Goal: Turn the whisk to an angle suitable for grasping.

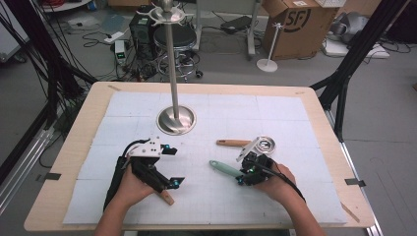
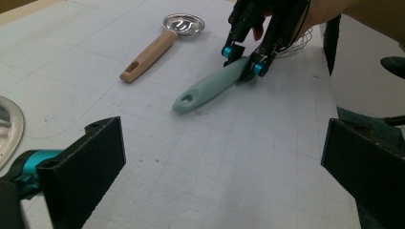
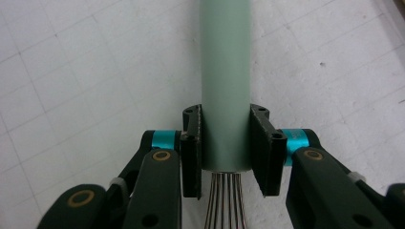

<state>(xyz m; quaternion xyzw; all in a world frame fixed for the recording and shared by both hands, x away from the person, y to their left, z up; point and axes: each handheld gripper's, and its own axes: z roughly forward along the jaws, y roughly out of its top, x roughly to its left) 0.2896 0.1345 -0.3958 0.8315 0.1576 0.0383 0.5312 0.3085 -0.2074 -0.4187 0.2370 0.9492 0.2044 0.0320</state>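
A whisk with a pale green handle (image 1: 223,168) lies on the white mat right of centre. My right gripper (image 1: 243,172) is shut on that handle near its wire end. In the right gripper view the jaws press both sides of the green handle (image 3: 225,71), and the wires (image 3: 227,202) run back between the fingers. The left gripper view shows the handle (image 2: 210,86) pointing toward me, with the right gripper (image 2: 243,59) at its far end. My left gripper (image 1: 173,166) stands open at centre left, nothing between its jaws (image 2: 229,181).
A small metal strainer with a wooden handle (image 1: 233,143) lies just beyond the whisk, bowl (image 1: 265,144) to the right. A metal stand on a round base (image 1: 176,119) rises at centre back. A wooden piece (image 1: 167,197) lies by the left hand.
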